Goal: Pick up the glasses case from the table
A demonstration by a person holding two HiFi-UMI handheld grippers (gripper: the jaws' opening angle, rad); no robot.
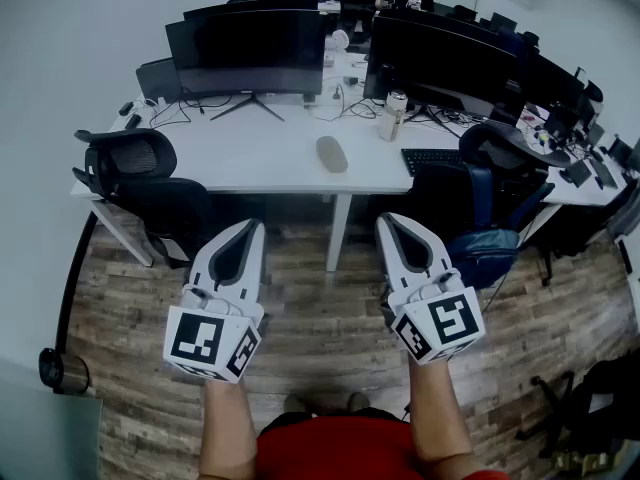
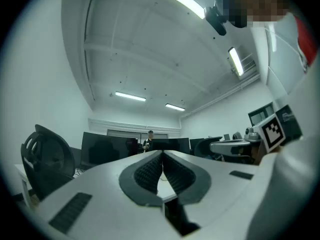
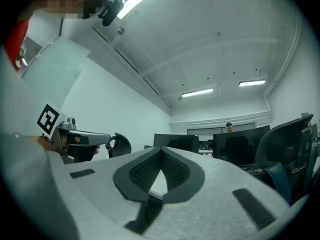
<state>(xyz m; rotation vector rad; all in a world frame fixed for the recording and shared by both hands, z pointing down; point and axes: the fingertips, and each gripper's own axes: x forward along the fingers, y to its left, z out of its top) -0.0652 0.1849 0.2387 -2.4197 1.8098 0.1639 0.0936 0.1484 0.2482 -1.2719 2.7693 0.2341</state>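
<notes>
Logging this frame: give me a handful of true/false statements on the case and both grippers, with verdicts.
The glasses case lies on the white table. True.
The left gripper is shut on the case. False: its jaws are shut on nothing, short of the table.
The right gripper has its jaws together. True.
The keyboard lies left of the case in the head view. False: it lies to the right.

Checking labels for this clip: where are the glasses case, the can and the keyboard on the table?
glasses case [image 1: 332, 154], head view, middle of its top.
can [image 1: 392, 118], head view, middle of its side.
keyboard [image 1: 430, 158], head view, centre of its keys.
</notes>
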